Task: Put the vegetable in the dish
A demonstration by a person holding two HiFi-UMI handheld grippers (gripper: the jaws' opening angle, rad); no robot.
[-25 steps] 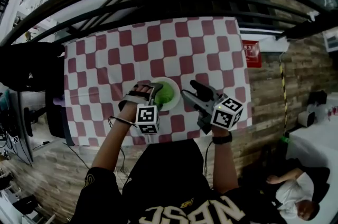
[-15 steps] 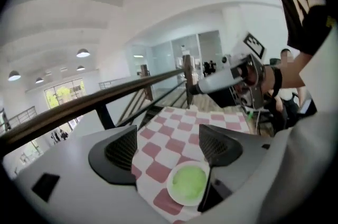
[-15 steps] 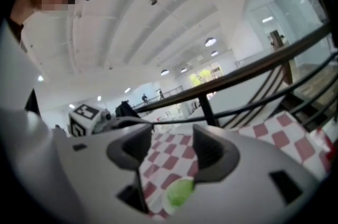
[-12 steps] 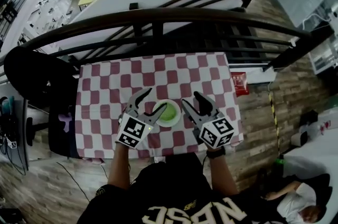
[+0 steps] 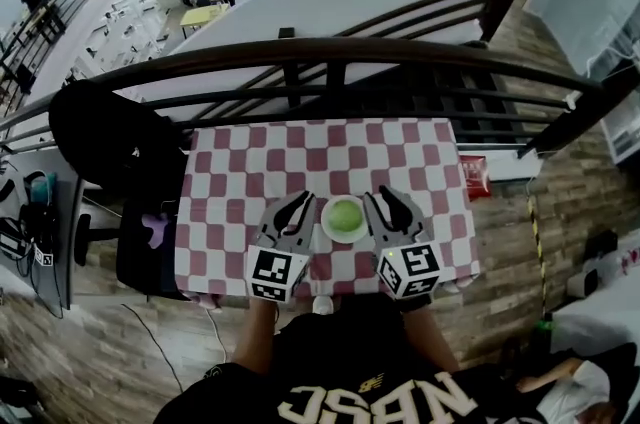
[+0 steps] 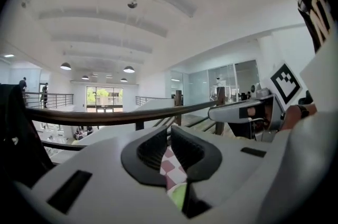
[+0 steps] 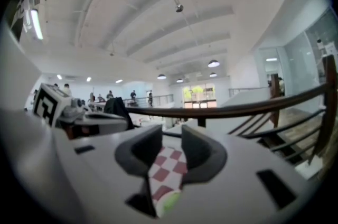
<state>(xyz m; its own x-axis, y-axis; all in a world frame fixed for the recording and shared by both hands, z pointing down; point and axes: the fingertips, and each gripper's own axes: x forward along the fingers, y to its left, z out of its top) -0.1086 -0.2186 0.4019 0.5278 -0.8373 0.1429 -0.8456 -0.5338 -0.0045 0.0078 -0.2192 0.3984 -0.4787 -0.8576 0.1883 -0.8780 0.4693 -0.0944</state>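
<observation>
The vegetable (image 5: 345, 214) sits in the dish (image 5: 345, 239), between our left gripper (image 5: 298, 204) and right gripper (image 5: 387, 202), equally near both. Both sets of jaws are closing on nothing: the left all but together, the right half apart.

Black short-sleeved shirt (image 5: 350, 392) is worn, pale block lettering at bottom centre. On left gripper (image 5: 299, 202) and right gripper (image 5: 386, 198): grey shells, black pads (image 6: 153, 151), white cubes (image 5: 275, 274) marked with black squares; jaws being closed, nothing between.
</observation>
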